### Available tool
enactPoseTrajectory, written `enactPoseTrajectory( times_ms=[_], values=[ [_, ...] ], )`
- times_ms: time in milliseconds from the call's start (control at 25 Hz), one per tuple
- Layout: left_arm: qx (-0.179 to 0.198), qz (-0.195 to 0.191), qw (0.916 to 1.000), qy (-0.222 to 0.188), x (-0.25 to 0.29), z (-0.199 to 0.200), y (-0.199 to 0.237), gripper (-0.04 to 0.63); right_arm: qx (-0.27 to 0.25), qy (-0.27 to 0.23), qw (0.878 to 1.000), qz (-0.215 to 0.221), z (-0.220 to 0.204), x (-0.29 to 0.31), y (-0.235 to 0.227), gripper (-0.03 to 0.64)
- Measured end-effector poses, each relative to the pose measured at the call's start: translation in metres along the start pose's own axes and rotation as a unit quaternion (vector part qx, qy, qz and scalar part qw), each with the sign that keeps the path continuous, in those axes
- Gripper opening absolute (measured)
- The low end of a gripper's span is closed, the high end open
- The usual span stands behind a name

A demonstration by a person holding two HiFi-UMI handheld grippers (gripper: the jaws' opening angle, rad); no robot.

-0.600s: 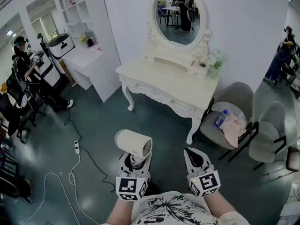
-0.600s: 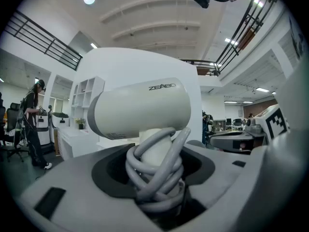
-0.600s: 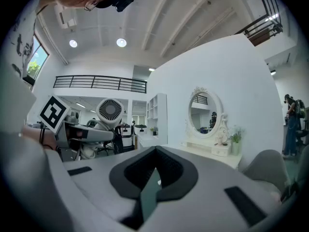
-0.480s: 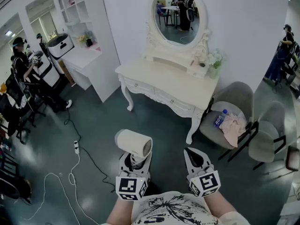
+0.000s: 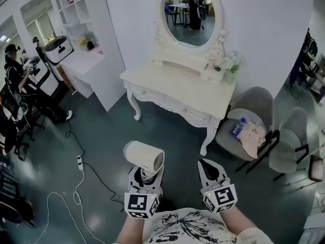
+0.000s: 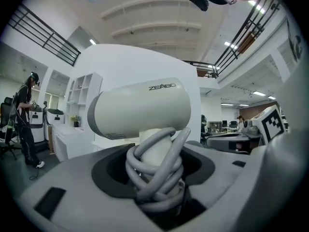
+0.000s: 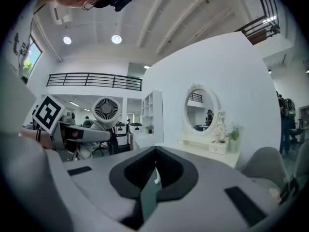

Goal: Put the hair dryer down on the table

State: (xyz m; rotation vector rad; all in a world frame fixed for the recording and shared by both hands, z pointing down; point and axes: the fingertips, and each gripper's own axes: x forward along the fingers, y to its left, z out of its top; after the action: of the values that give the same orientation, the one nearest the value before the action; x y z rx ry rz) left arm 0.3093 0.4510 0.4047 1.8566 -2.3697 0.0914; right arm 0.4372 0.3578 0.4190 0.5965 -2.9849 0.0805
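Note:
A cream-white hair dryer (image 5: 144, 156) with its grey cord wound round the handle stands upright in my left gripper (image 5: 145, 176), low in the head view. In the left gripper view the jaws are shut on the wrapped handle (image 6: 155, 170), with the dryer's barrel (image 6: 140, 108) above them. My right gripper (image 5: 209, 171) hangs beside it, shut and with nothing in it (image 7: 154, 170); it sees the hair dryer's rear grille (image 7: 106, 111) at its left. The cream dressing table (image 5: 177, 88) with an oval mirror (image 5: 189, 14) stands ahead against the wall, well beyond both grippers.
Two grey chairs (image 5: 256, 108) stand right of the table, one holding a bottle (image 5: 238, 128) and a cloth. A white cable (image 5: 76, 187) trails over the dark floor at left. A white desk (image 5: 86, 65) and a person (image 5: 12, 78) are at far left.
The view has shifted slightly, so the dressing table sits a little further left and lower. Both grippers and the hair dryer keep the same pose.

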Motion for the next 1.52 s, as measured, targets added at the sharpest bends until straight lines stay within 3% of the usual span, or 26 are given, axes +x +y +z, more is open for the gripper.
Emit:
enactPoseTrajectory(
  times_ms=[680,1000,1240,1520],
  values=[
    [0.003,-0.02,0.9998,-0.004,0.082,0.024,0.199,0.256,0.015,-0.004,0.999,-0.038,0.026,0.203,0.038,0.018],
    [-0.015,-0.002,0.9998,0.012,0.109,0.018,0.27,0.256,0.02,0.016,0.999,-0.047,0.024,0.274,0.043,0.018],
    [-0.017,0.017,0.9995,0.022,0.153,0.01,0.299,0.256,0.021,0.025,0.999,-0.031,0.017,0.33,0.02,0.018],
    [-0.008,0.043,0.9987,0.028,0.241,0.026,0.325,0.256,0.013,0.016,1.0,0.003,0.031,0.415,-0.037,0.018]
  ],
)
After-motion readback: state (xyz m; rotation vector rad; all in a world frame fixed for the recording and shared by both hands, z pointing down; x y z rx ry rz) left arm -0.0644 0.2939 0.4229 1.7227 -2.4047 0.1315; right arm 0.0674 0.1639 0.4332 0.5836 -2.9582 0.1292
